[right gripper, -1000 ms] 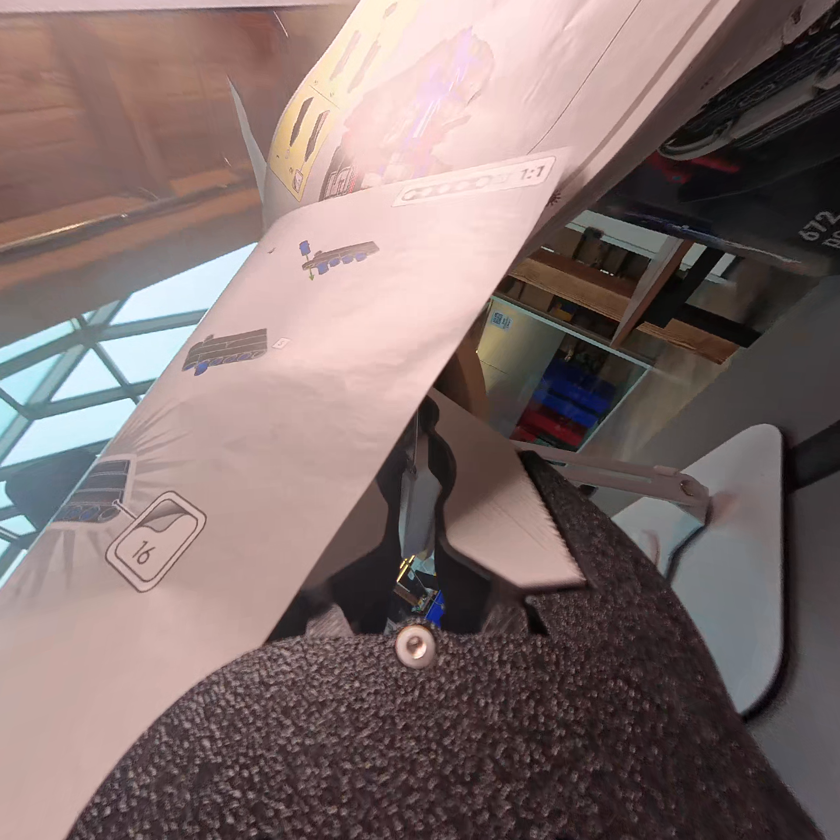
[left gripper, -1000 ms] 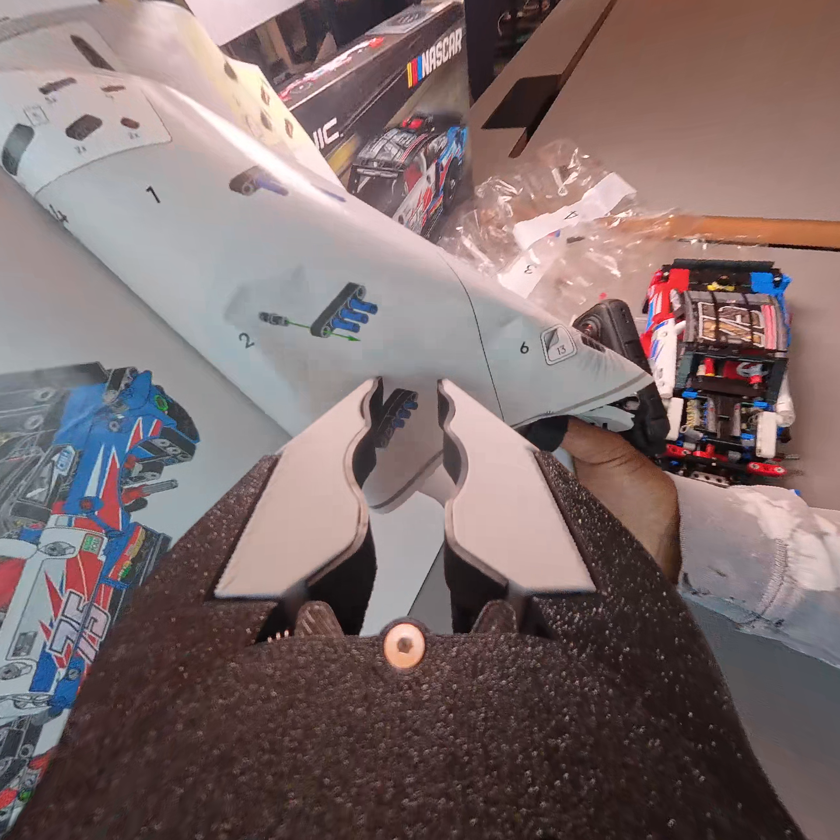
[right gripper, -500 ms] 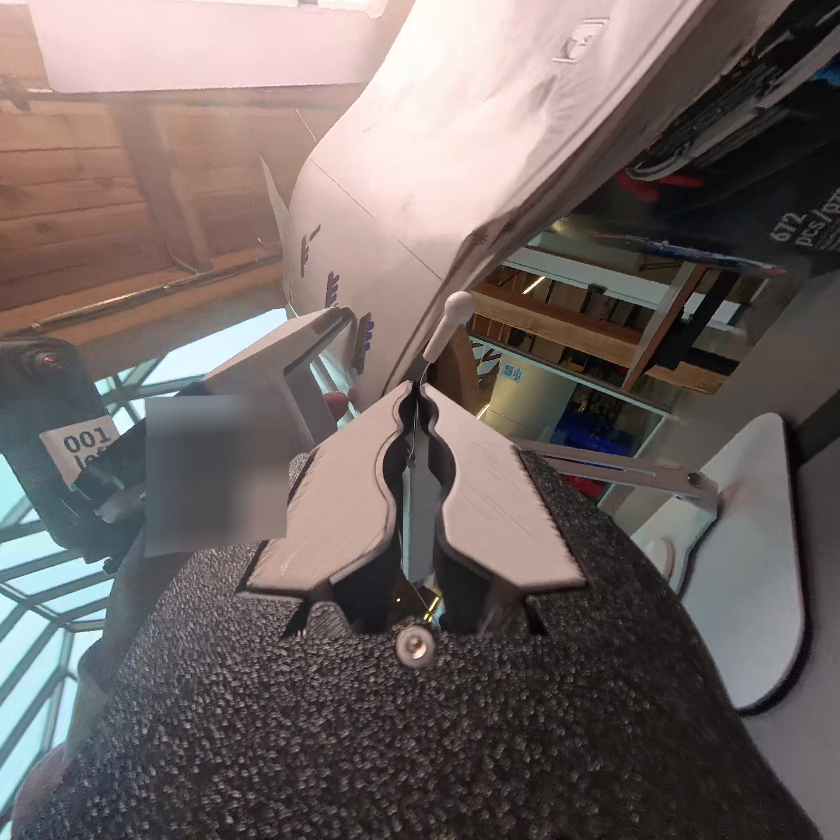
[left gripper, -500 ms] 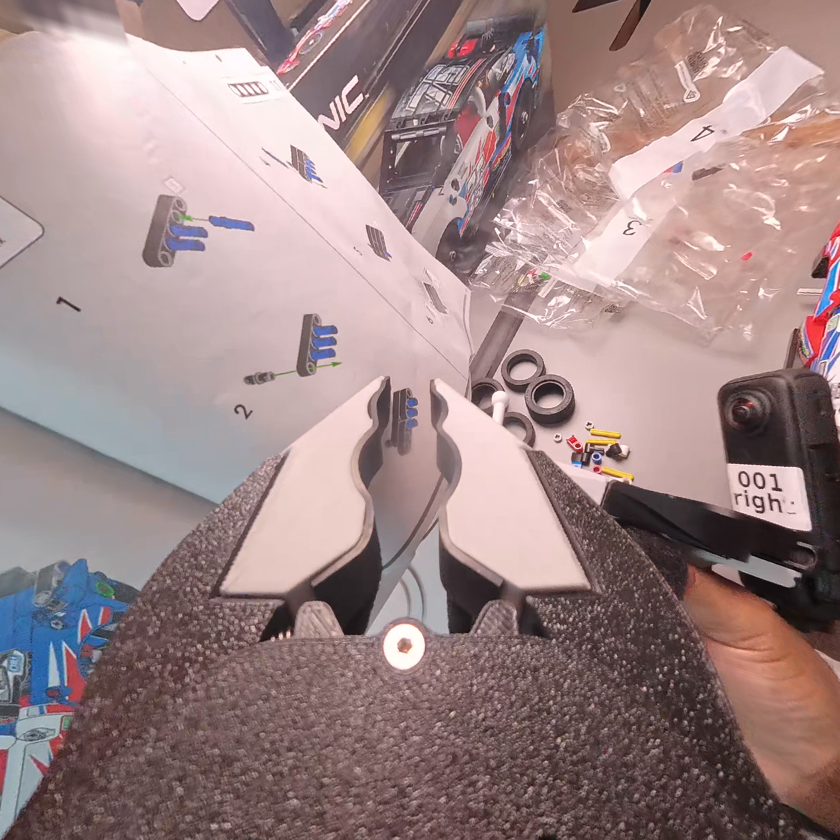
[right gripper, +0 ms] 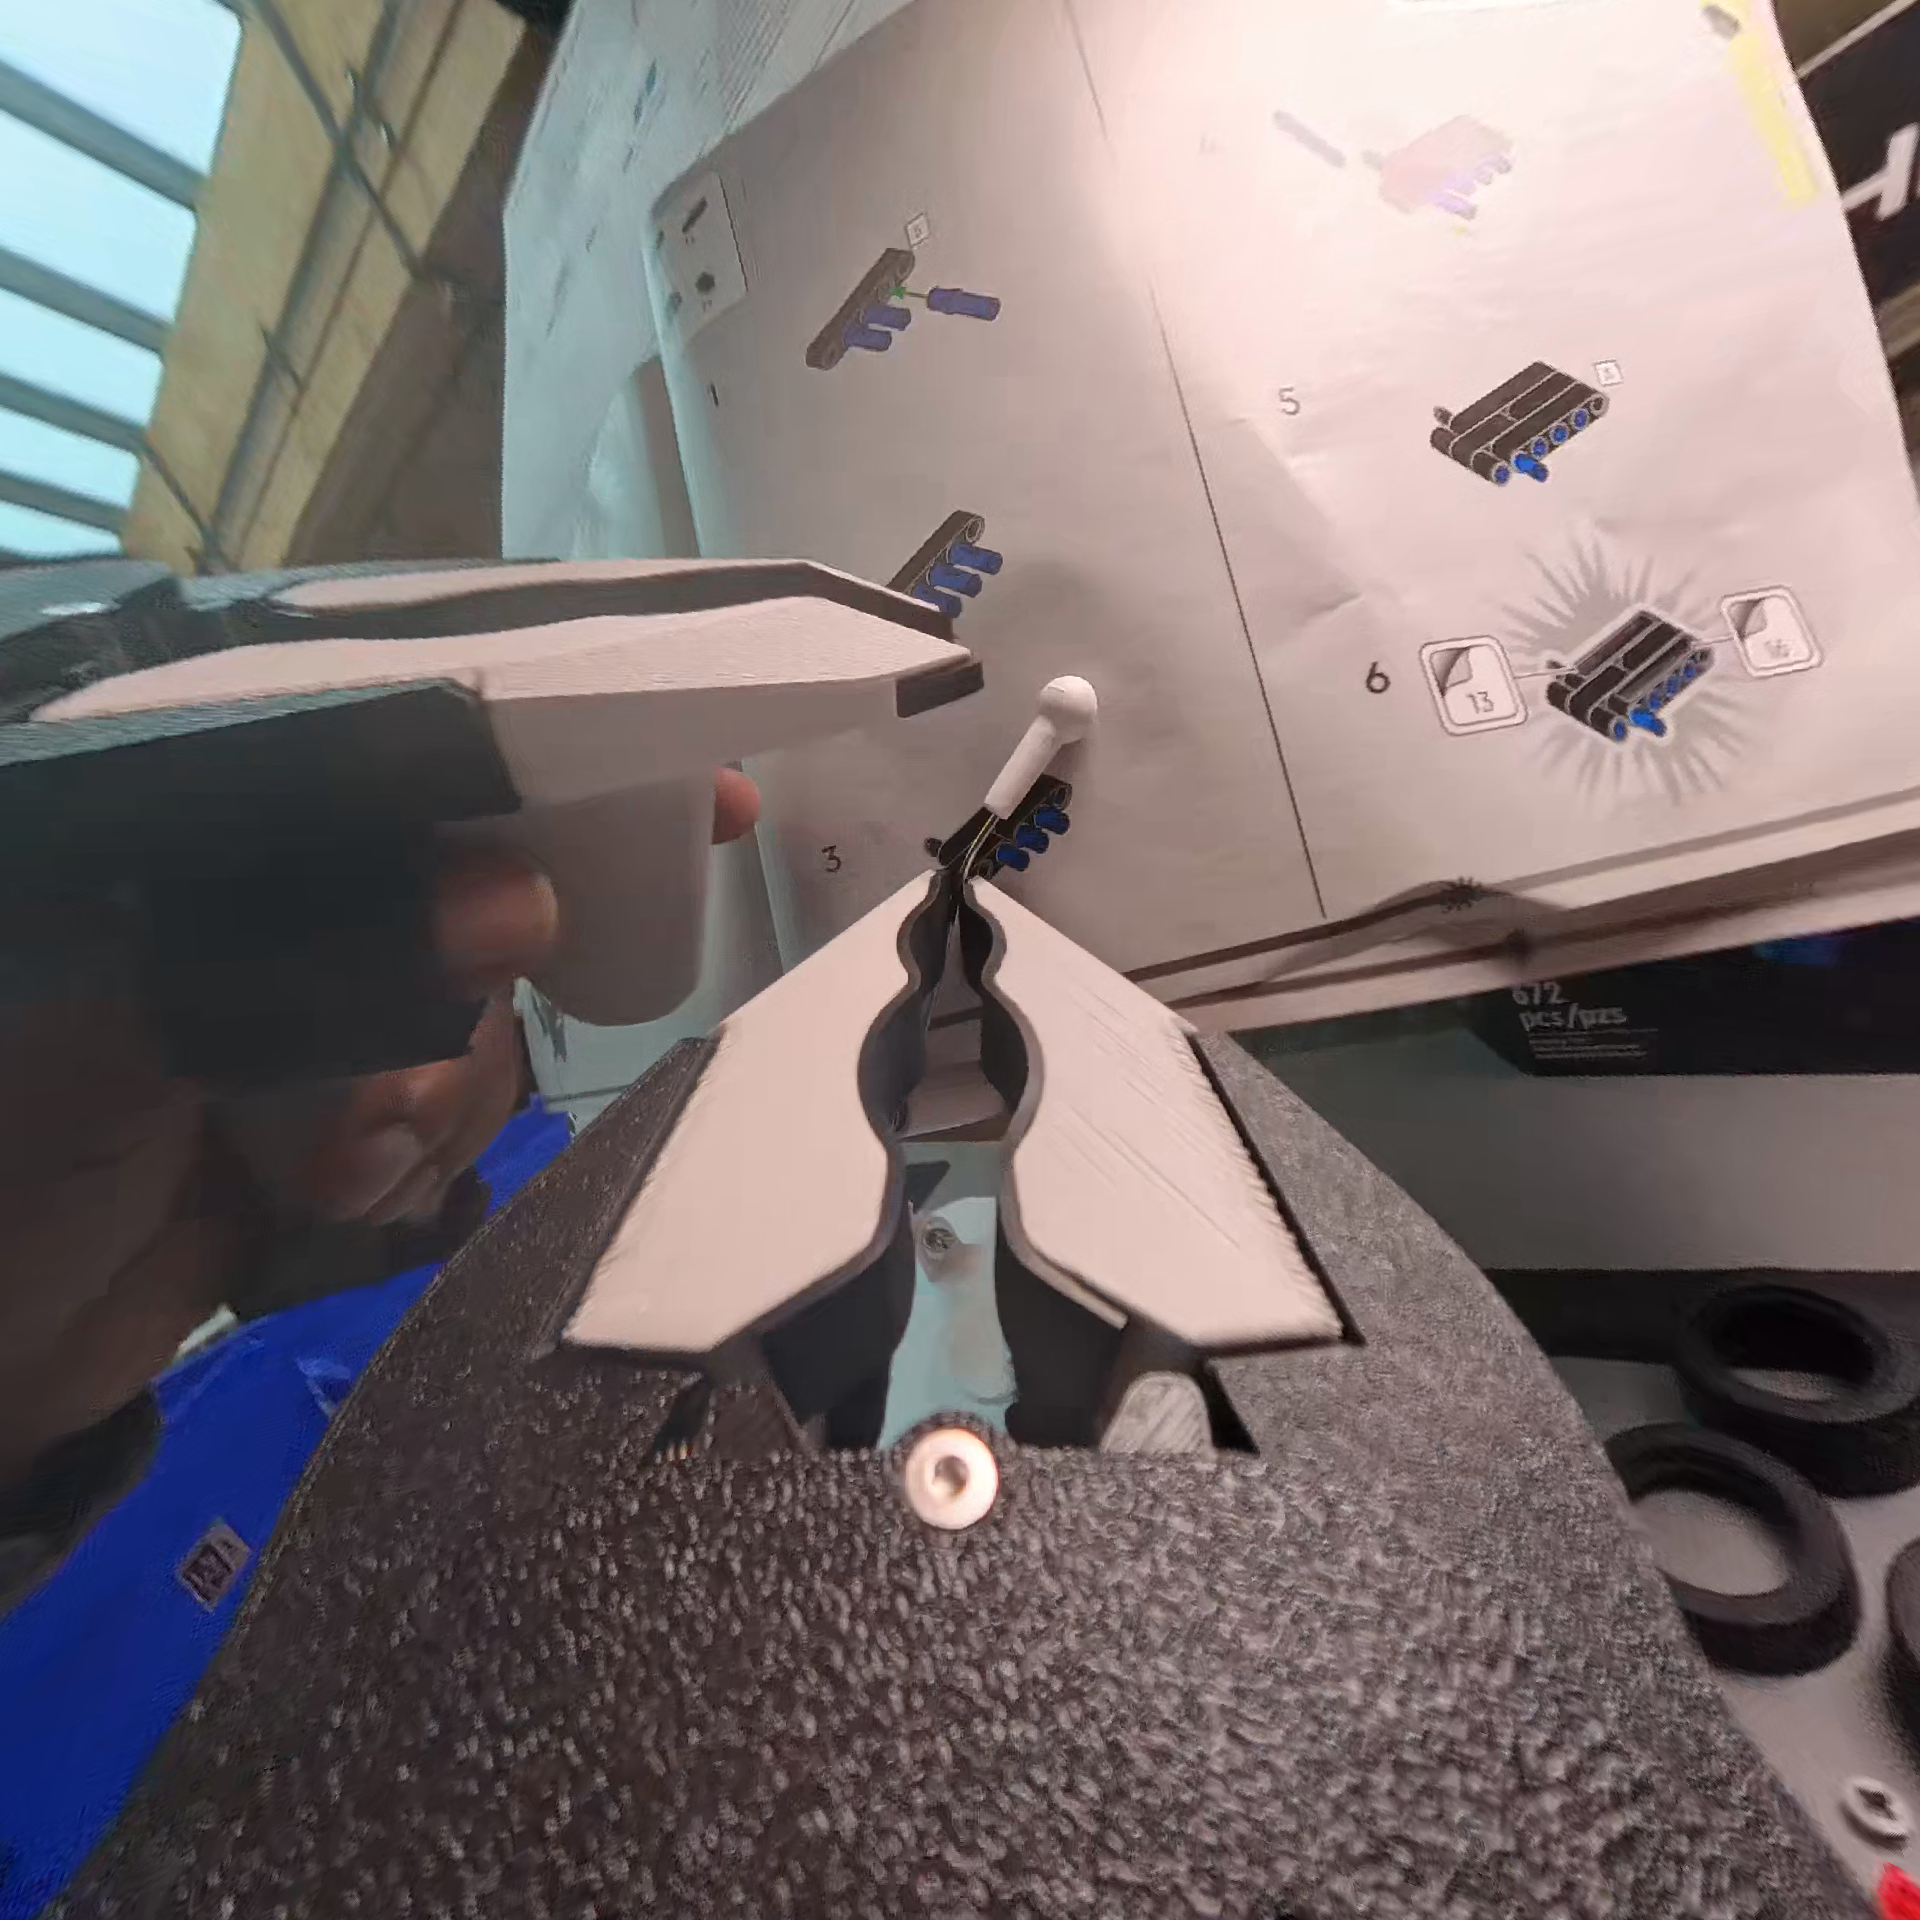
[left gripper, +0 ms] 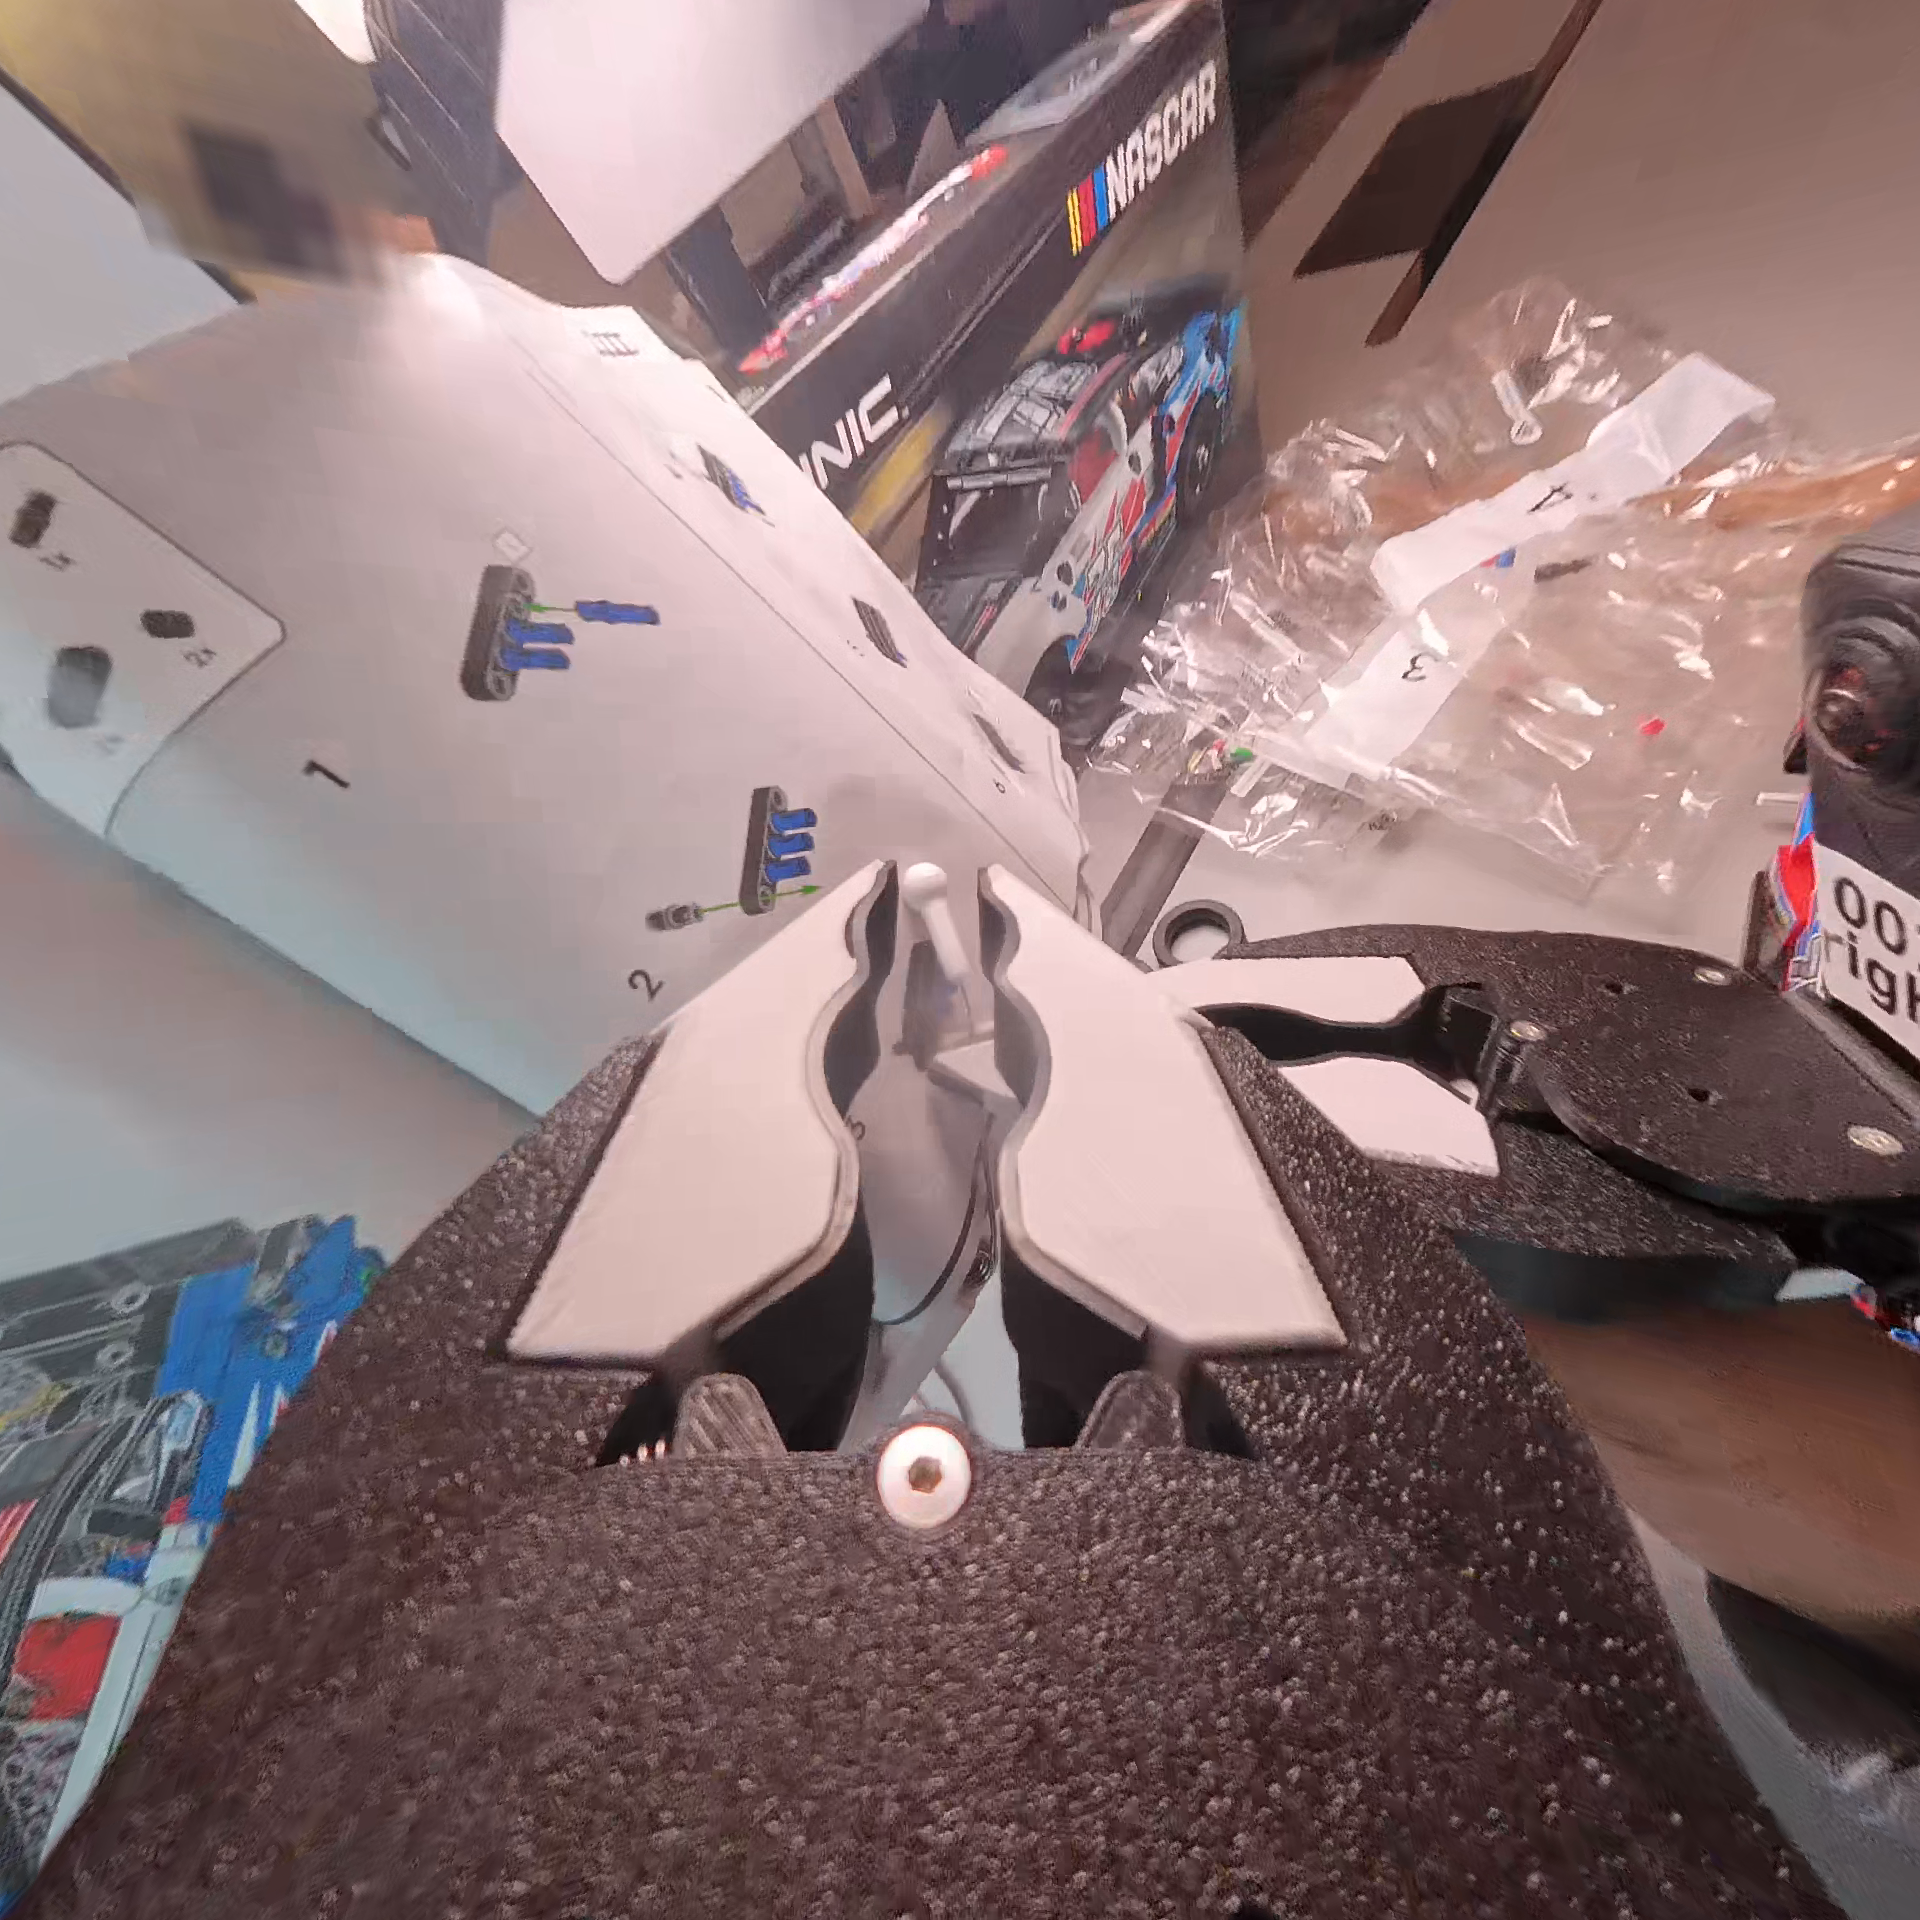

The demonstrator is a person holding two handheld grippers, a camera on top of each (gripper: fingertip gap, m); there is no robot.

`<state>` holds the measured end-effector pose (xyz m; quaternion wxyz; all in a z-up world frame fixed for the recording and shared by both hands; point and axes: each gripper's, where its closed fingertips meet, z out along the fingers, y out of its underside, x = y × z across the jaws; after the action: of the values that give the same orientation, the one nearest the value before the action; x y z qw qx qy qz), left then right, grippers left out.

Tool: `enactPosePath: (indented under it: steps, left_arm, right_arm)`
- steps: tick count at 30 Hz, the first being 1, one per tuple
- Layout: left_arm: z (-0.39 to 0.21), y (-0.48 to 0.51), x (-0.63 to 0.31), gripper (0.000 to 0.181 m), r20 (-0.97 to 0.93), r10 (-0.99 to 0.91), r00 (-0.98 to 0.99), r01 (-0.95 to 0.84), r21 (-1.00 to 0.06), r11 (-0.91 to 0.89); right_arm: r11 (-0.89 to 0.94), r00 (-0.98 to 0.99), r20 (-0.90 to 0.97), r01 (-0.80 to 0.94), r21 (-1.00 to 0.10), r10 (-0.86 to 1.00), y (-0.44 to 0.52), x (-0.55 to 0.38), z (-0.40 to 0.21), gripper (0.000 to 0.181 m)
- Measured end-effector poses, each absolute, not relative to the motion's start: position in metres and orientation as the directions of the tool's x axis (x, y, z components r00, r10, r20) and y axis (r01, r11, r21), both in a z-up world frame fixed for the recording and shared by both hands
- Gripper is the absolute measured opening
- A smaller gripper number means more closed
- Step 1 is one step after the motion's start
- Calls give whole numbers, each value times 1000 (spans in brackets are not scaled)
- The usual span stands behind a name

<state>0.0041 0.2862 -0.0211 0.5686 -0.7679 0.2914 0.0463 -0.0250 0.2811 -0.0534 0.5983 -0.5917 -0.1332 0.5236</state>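
An open instruction booklet (left gripper: pixel 468 779) stands tilted up, its step drawings facing both views (right gripper: pixel 1351 520). My left gripper (left gripper: pixel 937 878) is open by a narrow gap at the page's lower edge, which runs between its jaws. My right gripper (right gripper: pixel 951 883) is shut on a thin dark piece with a white ball-ended pin (right gripper: pixel 1039 748) sticking out past its tips. That pin (left gripper: pixel 923 888) shows in the gap between the left fingertips. The right gripper (left gripper: pixel 1184 987) comes in from the right. The left gripper (right gripper: pixel 935 675) comes in from the left just above the pin.
A black set box with a race car picture (left gripper: pixel 1039 416) stands behind the booklet. Clear plastic bags (left gripper: pixel 1455 675) lie at the right. Black tyres (right gripper: pixel 1745 1558) lie on the grey table. A printed car picture (left gripper: pixel 156 1455) lies lower left. A hand (left gripper: pixel 1714 1455) holds the right gripper. The left gripper's tips are roughly 4 cm from the right gripper's.
The right gripper has swung down from pointing at the ceiling to face the page, bringing the white pin up to the left gripper's tips. The left jaws have narrowed slightly.
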Motion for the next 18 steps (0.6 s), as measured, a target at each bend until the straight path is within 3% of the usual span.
enactPosePath:
  steps: [5, 12, 18]
  left_arm:
    - [-9, 261, -29, 15, -445, -278, 851, -490, -864, -117]
    - [-27, 266, -60, 1, -447, -254, 858, -495, -853, -168]
    - [-27, 266, -56, 3, -439, -278, 854, -493, -853, -169]
  right_arm:
    - [-136, 531, -248, -242, -961, 810, 280, -30, -51, 1]
    - [-38, 582, -117, -146, -989, 805, 273, -35, -45, 0]
    - [69, 610, 41, -22, -997, 791, 270, -46, -42, 1]
